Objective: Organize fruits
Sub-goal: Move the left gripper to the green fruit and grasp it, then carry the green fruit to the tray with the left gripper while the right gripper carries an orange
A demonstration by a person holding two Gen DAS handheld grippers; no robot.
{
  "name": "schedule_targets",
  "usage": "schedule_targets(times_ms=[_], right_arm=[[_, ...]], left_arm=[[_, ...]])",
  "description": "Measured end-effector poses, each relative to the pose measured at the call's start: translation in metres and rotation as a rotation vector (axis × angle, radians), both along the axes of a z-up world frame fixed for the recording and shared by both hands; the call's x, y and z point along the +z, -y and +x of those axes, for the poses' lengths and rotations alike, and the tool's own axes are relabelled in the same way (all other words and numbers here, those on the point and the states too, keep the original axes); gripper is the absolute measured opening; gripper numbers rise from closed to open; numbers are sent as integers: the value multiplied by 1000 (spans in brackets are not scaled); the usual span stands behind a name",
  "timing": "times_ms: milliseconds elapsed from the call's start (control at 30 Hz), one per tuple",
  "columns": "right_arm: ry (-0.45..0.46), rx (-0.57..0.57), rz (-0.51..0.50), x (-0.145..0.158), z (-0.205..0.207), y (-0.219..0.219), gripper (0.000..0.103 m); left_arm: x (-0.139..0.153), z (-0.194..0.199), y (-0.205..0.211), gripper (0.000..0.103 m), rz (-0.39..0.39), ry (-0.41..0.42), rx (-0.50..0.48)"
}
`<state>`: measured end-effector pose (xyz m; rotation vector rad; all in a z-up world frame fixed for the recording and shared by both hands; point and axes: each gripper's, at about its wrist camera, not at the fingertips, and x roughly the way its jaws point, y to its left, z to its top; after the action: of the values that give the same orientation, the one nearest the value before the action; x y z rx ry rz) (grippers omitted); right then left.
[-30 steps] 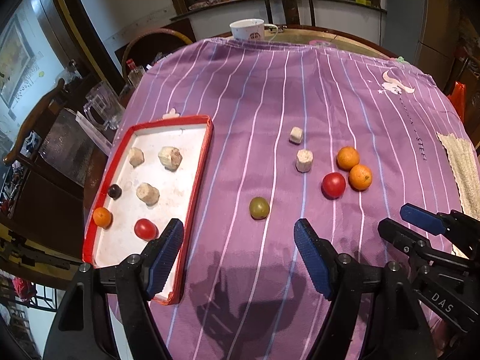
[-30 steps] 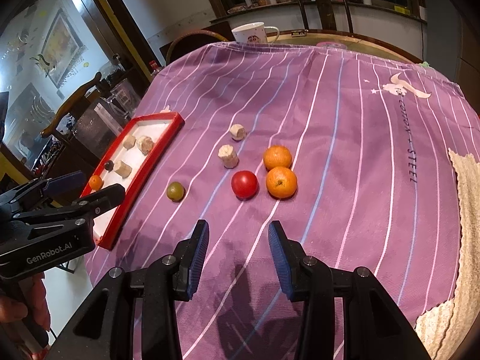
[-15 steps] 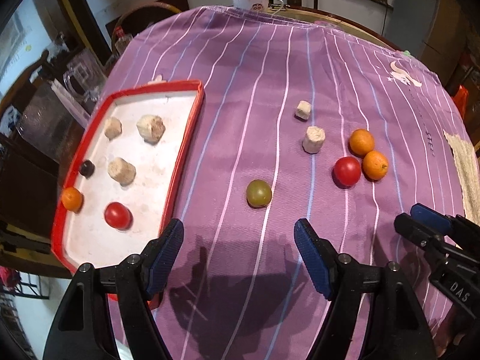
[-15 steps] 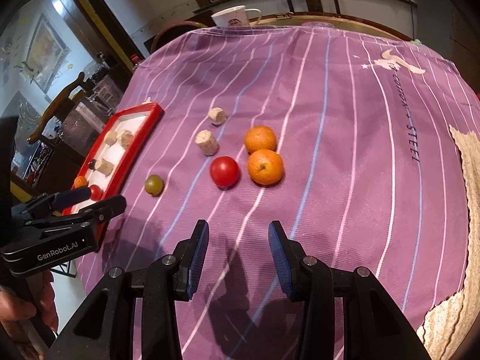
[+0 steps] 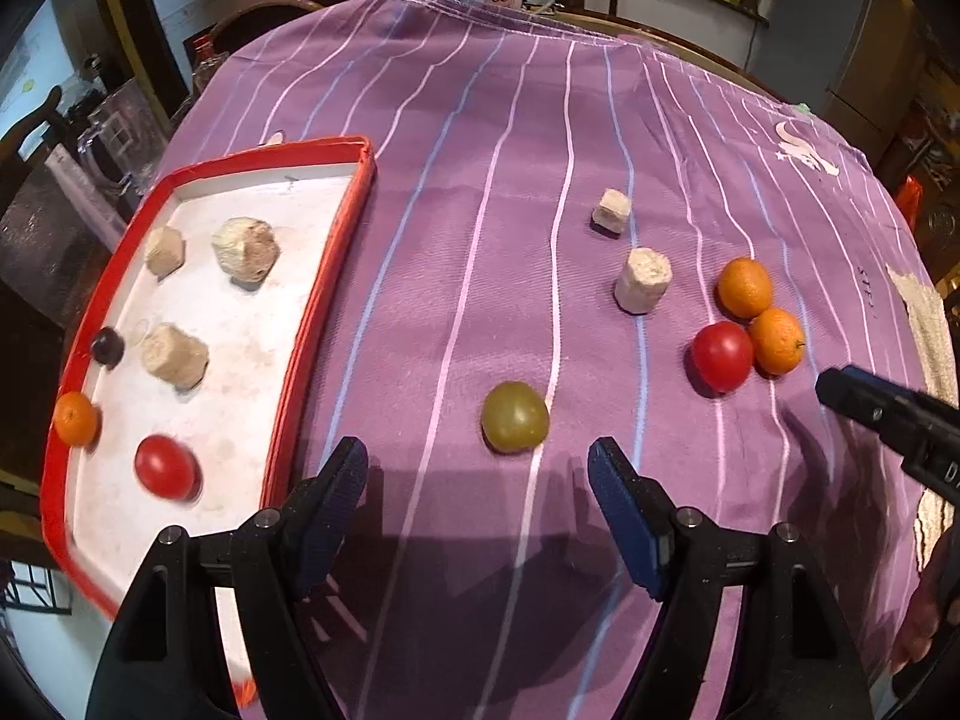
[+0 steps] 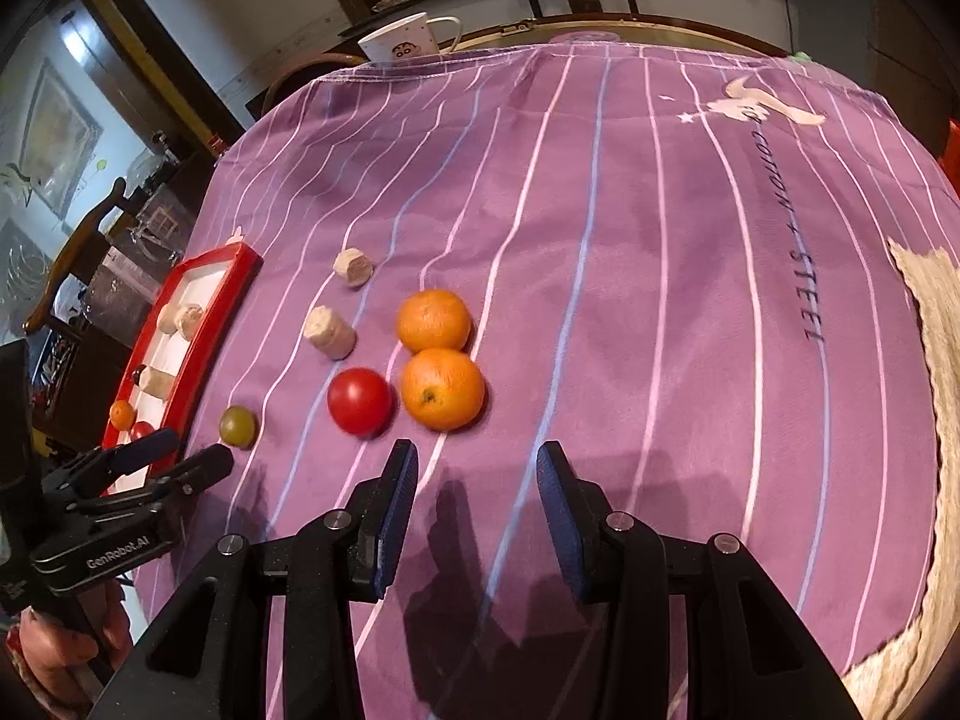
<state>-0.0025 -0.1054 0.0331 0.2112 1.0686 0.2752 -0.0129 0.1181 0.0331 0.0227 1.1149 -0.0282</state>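
On the purple striped cloth lie a green fruit [image 5: 515,416], a red tomato [image 5: 722,355], two oranges [image 5: 744,287] [image 5: 776,341] and two beige chunks [image 5: 642,288] [image 5: 612,211]. The red-rimmed white tray [image 5: 312,300] on the left holds a tomato [image 5: 165,468], a small orange [image 5: 75,417], a dark berry [image 5: 107,347] and three beige chunks. My left gripper [image 5: 477,492] hangs open just short of the green fruit, with nothing between its fingers. My right gripper [image 6: 475,480] is open and empty, just short of the nearer orange [image 6: 443,387] and the tomato [image 6: 359,401].
A white mug [image 6: 403,43] stands at the table's far edge. A beige knitted mat [image 6: 936,324] lies along the right side. Glassware and a wooden chair [image 6: 72,252] stand beyond the left edge, behind the tray. A person's hand [image 6: 54,648] holds the left gripper.
Both grippers have sunk and moved forward, so the fruits appear larger and nearer. The left one has closed in on the green fruit, the right one on the orange and tomato. Neither opening changed.
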Motion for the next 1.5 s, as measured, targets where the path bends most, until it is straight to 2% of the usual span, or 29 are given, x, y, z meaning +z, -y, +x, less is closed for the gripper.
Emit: schedule_targets(times_ms=[100, 200, 233, 367, 400, 433, 500, 733, 1033, 1100, 1267, 1500], right_arm=[[17, 23, -12, -1, 9, -7, 45], [24, 40, -17, -2, 16, -13, 45], [26, 47, -20, -3, 18, -15, 45], [30, 90, -51, -9, 28, -30, 45], [29, 94, -62, -10, 29, -32, 45], [33, 95, -81, -12, 31, -34, 45], [30, 91, -85, -15, 34, -34, 45], [13, 84, -49, -16, 34, -28, 38], [69, 71, -20, 16, 7, -33, 38], [75, 92, -9, 24, 2, -44, 38], [73, 188, 3, 29, -9, -95, 38], [96, 366, -11, 35, -20, -182, 38]], left_arm=[[-5, 6, -2, 74, -37, 3, -23], [-12, 14, -7, 61, -94, -13, -26], [-15, 16, -8, 57, -99, -20, -24], [-17, 16, -4, 55, -70, 0, -40], [-17, 16, -2, 48, -56, 5, -47], [-17, 15, 0, 34, -44, 12, -55], [-15, 15, 3, 23, -49, 17, -68], [-9, 6, 0, 23, -77, 28, -34], [15, -11, -38, 23, -170, 74, 53], [21, -15, -54, 23, -179, 84, 78], [31, -24, -101, 23, -139, 108, 154], [20, -37, -172, 23, -89, 76, 262]])
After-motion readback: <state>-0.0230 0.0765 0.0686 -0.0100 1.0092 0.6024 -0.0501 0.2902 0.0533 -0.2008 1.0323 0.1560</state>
